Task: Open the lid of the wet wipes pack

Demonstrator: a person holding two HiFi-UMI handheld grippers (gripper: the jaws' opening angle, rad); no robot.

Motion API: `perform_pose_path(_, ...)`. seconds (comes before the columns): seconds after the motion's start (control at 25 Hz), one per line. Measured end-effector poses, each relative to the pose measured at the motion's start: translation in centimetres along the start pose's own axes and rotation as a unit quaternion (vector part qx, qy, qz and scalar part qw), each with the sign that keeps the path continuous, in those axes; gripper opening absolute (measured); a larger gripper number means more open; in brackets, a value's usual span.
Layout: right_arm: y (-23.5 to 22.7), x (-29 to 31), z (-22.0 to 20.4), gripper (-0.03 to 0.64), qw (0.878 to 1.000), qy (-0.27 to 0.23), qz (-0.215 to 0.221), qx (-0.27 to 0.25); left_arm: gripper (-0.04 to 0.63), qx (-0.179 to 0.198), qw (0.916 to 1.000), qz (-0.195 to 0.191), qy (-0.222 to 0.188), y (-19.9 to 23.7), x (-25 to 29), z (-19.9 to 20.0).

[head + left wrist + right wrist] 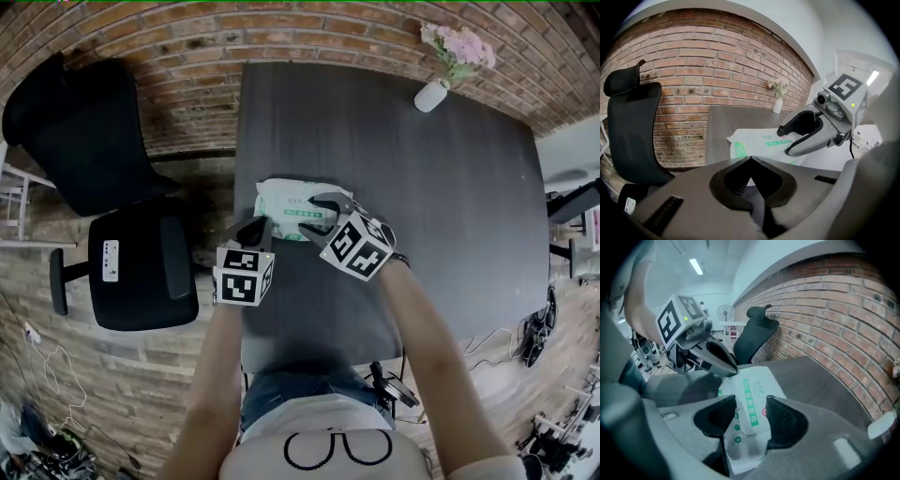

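1. The brick wall point(717, 61) backs both gripper views; only the head view lets us see the whole dark table point(450, 187) in front of it.
2. The black office chair point(84, 141) stands off the table's left side; in the left gripper view we see it upright against the bricks.
3. Only the head view shows the person's left forearm point(220, 375) and right forearm point(427, 328); they reach forward side by side, and both tools tilt down over the table's near left part.
4. The wet wipes pack point(286, 199) lies flat on the table near its left edge; only the right gripper view shows us its lid point(752, 401), green-striped and flat on the pack.
5. The right gripper point(314, 217) has its jaws wide apart; its own view puts the lid between them, and we see no squeeze on it.
6. The left gripper point(258, 227) has its jaws together with nothing between them; the right gripper view shows its tip at the pack's edge.
7. The vase point(431, 94) of flowers stands at the far right, well apart from the pack.
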State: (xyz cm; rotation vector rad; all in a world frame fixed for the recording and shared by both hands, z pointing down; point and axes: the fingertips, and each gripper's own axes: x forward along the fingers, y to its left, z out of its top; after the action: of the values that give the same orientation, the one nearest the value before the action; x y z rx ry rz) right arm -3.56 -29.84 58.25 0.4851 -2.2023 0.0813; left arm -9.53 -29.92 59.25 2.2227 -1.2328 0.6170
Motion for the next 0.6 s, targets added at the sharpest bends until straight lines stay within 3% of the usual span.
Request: perform_pose_path(0.6,-1.08,-0.53,0.38,0.198,0.988,-0.016,0.110,0.109,-0.002,0.004,0.9999,0.001,0.012,-0.04,0.11,-0.19)
